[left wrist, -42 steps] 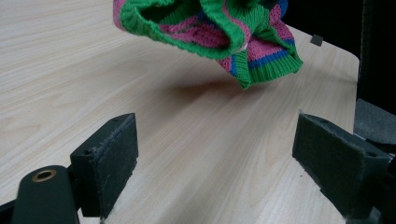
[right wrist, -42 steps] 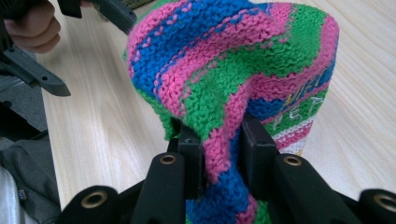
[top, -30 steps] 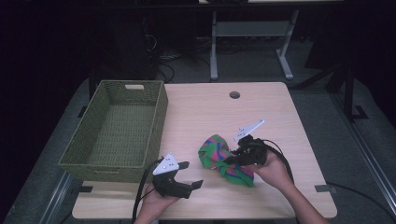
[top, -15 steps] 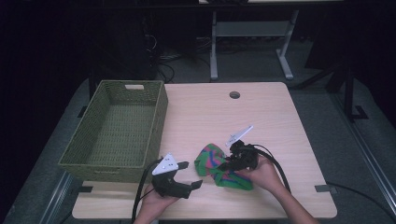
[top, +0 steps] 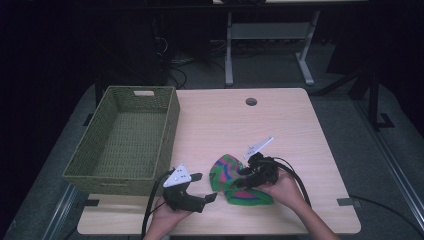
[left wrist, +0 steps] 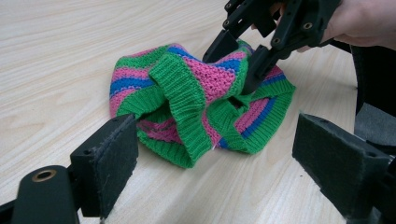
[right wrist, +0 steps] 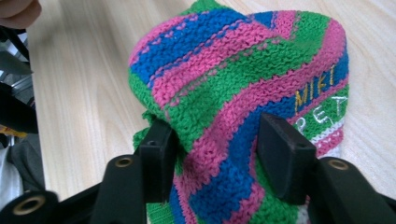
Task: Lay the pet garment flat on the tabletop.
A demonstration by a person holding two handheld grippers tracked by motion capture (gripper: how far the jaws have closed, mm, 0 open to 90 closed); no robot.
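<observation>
Pinching a raised fold of the striped knit garment point(top: 240, 182) near the desk's point(top: 220, 125) front edge, right claw point(top: 248, 176) grips loosely; fabric may slip out. Left claw point(top: 202, 186) waits wide open beside it.

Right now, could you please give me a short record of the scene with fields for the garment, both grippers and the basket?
garment: striped knit in green, pink and blue, bunched on the table near its front edge
right gripper: jaws closed on a fold of the knit
left gripper: open, jaws apart, just short of the knit, not touching
basket: green woven basket, on the table's left side, apart from the knit
</observation>
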